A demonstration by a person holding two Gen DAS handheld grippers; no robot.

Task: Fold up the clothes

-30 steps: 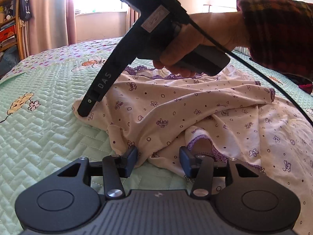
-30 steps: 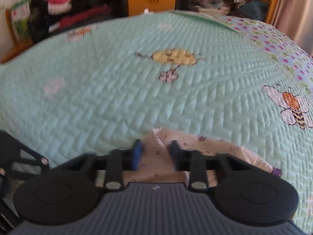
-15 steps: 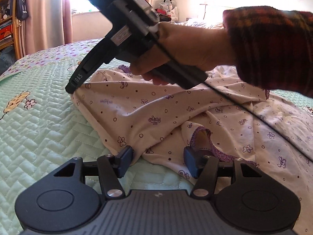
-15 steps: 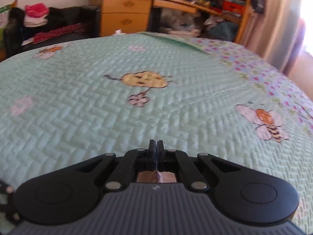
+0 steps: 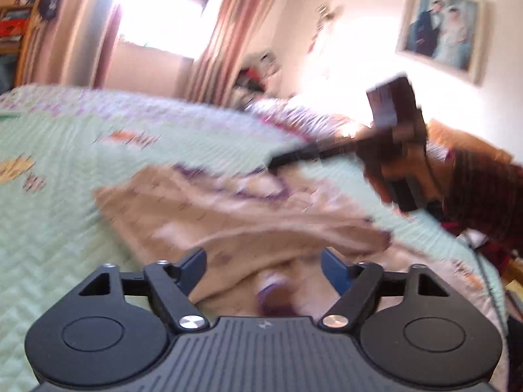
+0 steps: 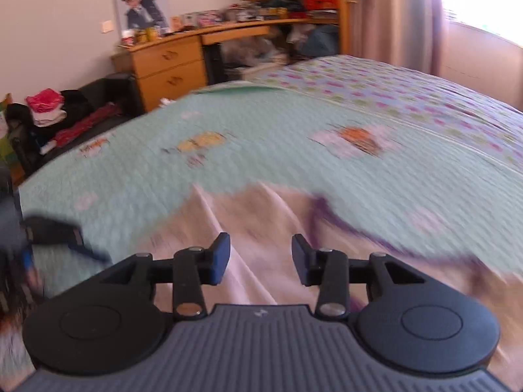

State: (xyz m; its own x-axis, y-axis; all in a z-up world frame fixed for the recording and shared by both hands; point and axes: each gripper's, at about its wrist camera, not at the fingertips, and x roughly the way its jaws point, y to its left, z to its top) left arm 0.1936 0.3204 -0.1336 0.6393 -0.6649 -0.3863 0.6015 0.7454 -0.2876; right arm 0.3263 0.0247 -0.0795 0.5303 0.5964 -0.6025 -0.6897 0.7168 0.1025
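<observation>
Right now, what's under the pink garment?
The pink garment lies rumpled on the green quilt, which shows all around it. Whatever is beneath its folds is covered, and motion blur hides detail. Both hand-held grippers, left and right, are open above it.

Green quilted bed (image 6: pixel 294 137) under a crumpled pink printed garment (image 5: pixel 248 215).

You see soft, thin cloth in the garment (image 6: pixel 261 228), a quilted, stitched bedspread (image 6: pixel 294 137), and matt black plastic on your left hand-held gripper (image 5: pixel 263 266).
</observation>
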